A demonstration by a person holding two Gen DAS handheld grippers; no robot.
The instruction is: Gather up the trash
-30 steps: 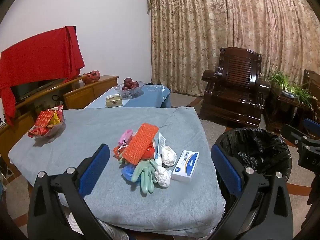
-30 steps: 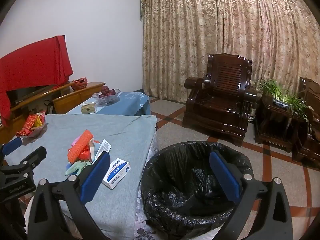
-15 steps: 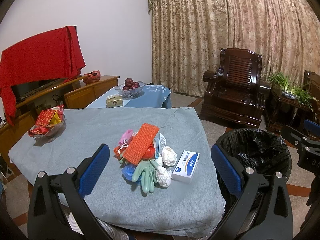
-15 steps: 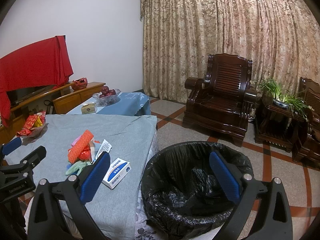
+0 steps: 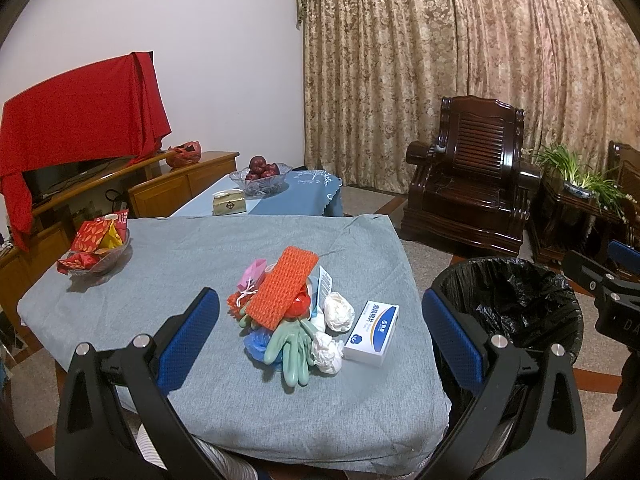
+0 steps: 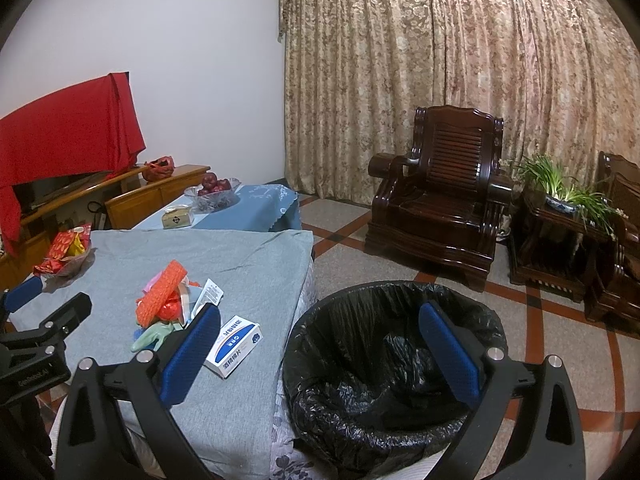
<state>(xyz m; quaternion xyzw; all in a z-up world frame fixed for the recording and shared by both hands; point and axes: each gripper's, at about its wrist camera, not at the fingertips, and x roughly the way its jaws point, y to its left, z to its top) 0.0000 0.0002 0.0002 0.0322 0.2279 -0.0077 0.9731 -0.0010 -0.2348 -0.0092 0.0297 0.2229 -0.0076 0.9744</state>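
Observation:
A pile of trash lies on the grey-clothed table: an orange mesh pad, a green rubber glove, two white crumpled tissues, a pink wrapper and a white and blue box. The box and the pad also show in the right wrist view. My left gripper is open and empty, above the near table edge facing the pile. My right gripper is open and empty, above the black-lined bin, which stands right of the table.
A glass bowl of red packets stands at the table's left. Behind is a blue-clothed low table with a fruit bowl and a small box. A dark wooden armchair and a plant stand stand on the floor at the right.
Both views have shifted only slightly. Both grippers stay open and empty and the trash has not moved.

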